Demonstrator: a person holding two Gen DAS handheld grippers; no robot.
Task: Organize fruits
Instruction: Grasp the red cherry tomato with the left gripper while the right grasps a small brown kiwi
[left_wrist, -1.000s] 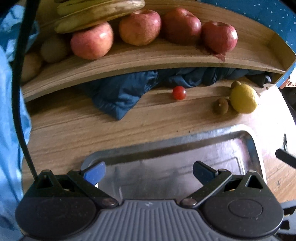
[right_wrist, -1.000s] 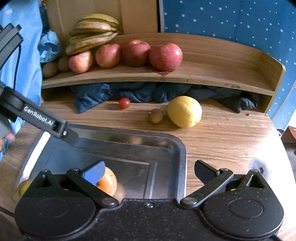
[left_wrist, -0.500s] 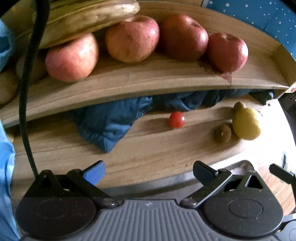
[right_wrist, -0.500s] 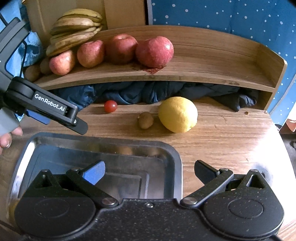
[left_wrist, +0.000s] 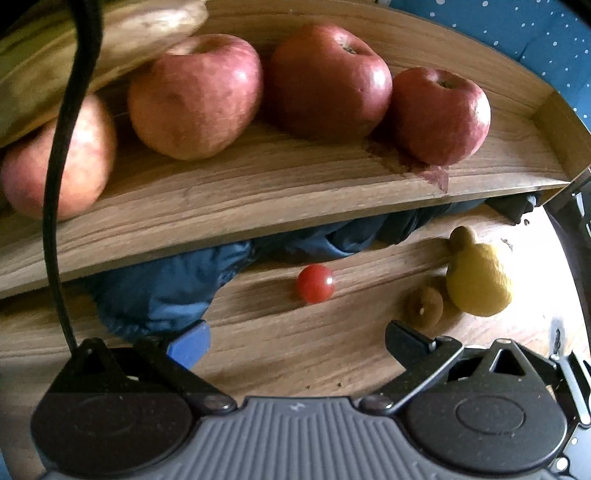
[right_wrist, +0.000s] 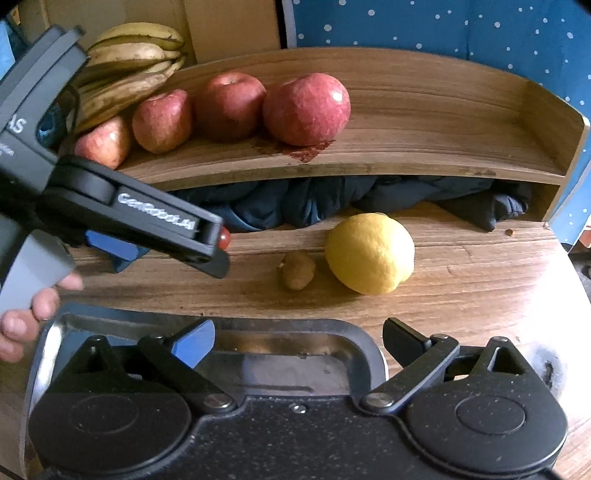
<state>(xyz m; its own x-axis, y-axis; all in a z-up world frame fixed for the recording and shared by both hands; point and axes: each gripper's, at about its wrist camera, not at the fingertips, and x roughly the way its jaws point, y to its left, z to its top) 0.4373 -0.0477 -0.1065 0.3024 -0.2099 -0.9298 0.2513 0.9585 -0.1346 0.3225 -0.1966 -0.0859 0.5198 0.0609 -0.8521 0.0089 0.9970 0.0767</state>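
Four red apples (right_wrist: 306, 108) sat in a row on the wooden shelf (right_wrist: 424, 147), beside one bunch of bananas (right_wrist: 129, 70) whose separate fruits could not be counted for certain. On the desk (right_wrist: 461, 280) below lay one lemon (right_wrist: 370, 253), one cherry tomato (left_wrist: 315, 284) and two small brown kiwis: one (right_wrist: 297, 270) just beside the lemon, the other (left_wrist: 460, 236) behind it, showing only in the left wrist view. One dark blue cloth (right_wrist: 314, 201) was bunched under the shelf. One metal tray (right_wrist: 351, 341) stood nearest. Two grippers were there, each with two fingers.
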